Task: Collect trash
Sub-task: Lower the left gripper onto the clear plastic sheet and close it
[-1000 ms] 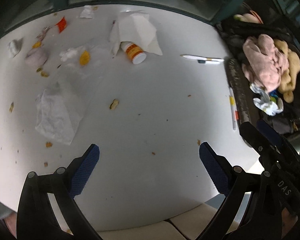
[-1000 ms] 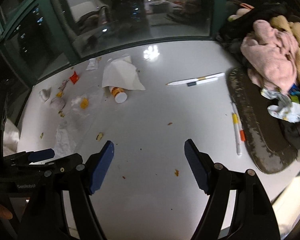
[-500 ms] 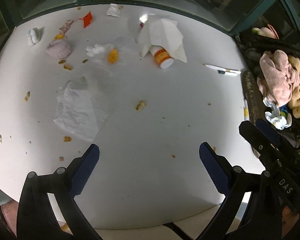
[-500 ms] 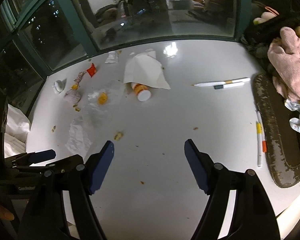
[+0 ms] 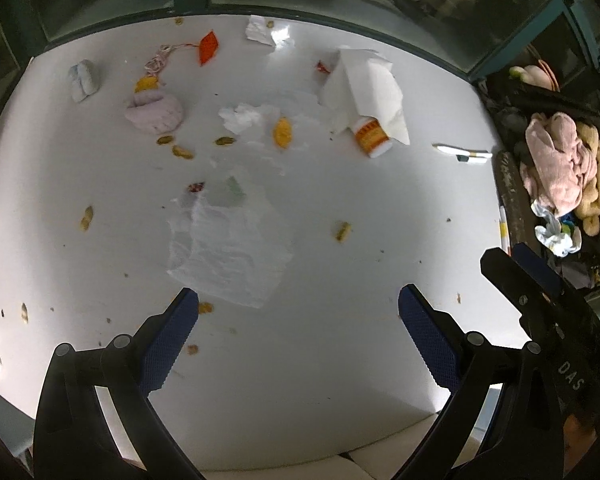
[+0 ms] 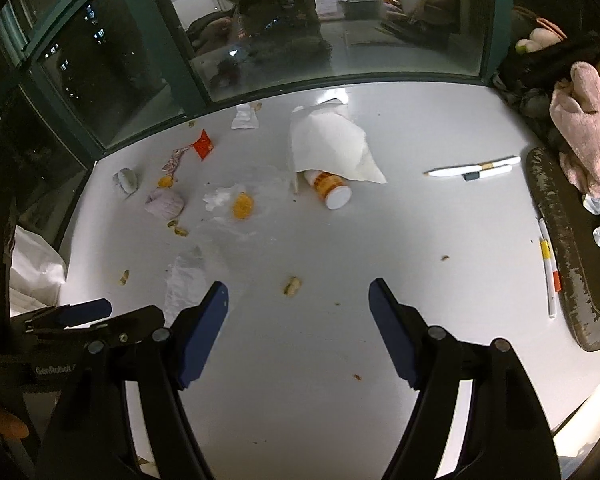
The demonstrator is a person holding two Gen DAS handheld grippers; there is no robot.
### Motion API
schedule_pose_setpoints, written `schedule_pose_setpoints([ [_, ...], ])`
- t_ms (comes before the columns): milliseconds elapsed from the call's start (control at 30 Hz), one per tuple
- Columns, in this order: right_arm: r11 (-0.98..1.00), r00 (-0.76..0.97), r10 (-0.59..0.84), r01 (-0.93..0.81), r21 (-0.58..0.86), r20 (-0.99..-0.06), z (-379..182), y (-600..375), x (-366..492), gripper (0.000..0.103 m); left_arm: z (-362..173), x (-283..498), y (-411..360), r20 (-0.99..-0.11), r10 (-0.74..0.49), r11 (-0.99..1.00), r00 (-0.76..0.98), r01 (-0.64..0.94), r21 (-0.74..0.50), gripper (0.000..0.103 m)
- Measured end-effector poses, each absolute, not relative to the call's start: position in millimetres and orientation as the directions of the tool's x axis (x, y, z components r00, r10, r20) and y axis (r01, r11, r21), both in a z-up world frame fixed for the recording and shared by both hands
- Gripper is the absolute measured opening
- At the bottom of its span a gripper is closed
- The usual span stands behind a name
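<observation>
Trash lies scattered on a white table (image 5: 320, 380). A crumpled clear plastic sheet (image 5: 230, 252) rests just ahead of my left gripper (image 5: 298, 316), which is open and holds nothing. Farther back are a small orange-labelled bottle (image 5: 371, 137) (image 6: 329, 187) under a white paper (image 5: 364, 88) (image 6: 332, 146), a pink tissue wad (image 5: 155, 112), a white tissue (image 5: 244, 117), a red wrapper (image 5: 209, 46) and several peanut shells. My right gripper (image 6: 298, 302) hangs open above the table, a peanut shell (image 6: 292, 286) just ahead of it.
Pens (image 6: 474, 168) lie at the right, and another pen (image 6: 548, 268) beside a worn dark tray (image 6: 560, 248). Pink and tan cloths (image 5: 556, 160) are piled on the right. A dark window (image 6: 260, 20) runs along the table's back. A white bag (image 6: 32, 268) sits off the left edge.
Both grippers have moved left across the table, so the trash now sits more central in both views. The plastic sheet is now right ahead of the left gripper. Both stay open.
</observation>
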State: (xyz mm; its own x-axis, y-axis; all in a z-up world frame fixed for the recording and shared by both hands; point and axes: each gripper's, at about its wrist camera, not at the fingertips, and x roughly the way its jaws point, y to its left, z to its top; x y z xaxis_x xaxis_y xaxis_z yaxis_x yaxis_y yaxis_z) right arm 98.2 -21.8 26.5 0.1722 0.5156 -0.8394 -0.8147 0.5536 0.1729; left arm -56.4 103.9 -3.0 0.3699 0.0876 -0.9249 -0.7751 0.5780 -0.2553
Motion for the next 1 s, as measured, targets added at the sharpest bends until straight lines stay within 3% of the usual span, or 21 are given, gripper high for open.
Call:
schedule_pose_setpoints([
  [300, 0.556, 0.21, 0.508, -0.82, 0.132, -0.836, 32.5, 9.0, 84.1, 0.07, -2.9, -71.5, 132.8, -0.91, 0.083, 0.571, 0.405, -0.768, -0.29, 0.097],
  [1000, 0.447, 0.072, 0.436, -0.883, 0.147, -0.897, -10.4, 81.8, 90.6, 0.07, -47.7, -79.0, 183.8, -0.94, 0.028, 0.443, 0.34, -0.847, -0.293, 0.097],
])
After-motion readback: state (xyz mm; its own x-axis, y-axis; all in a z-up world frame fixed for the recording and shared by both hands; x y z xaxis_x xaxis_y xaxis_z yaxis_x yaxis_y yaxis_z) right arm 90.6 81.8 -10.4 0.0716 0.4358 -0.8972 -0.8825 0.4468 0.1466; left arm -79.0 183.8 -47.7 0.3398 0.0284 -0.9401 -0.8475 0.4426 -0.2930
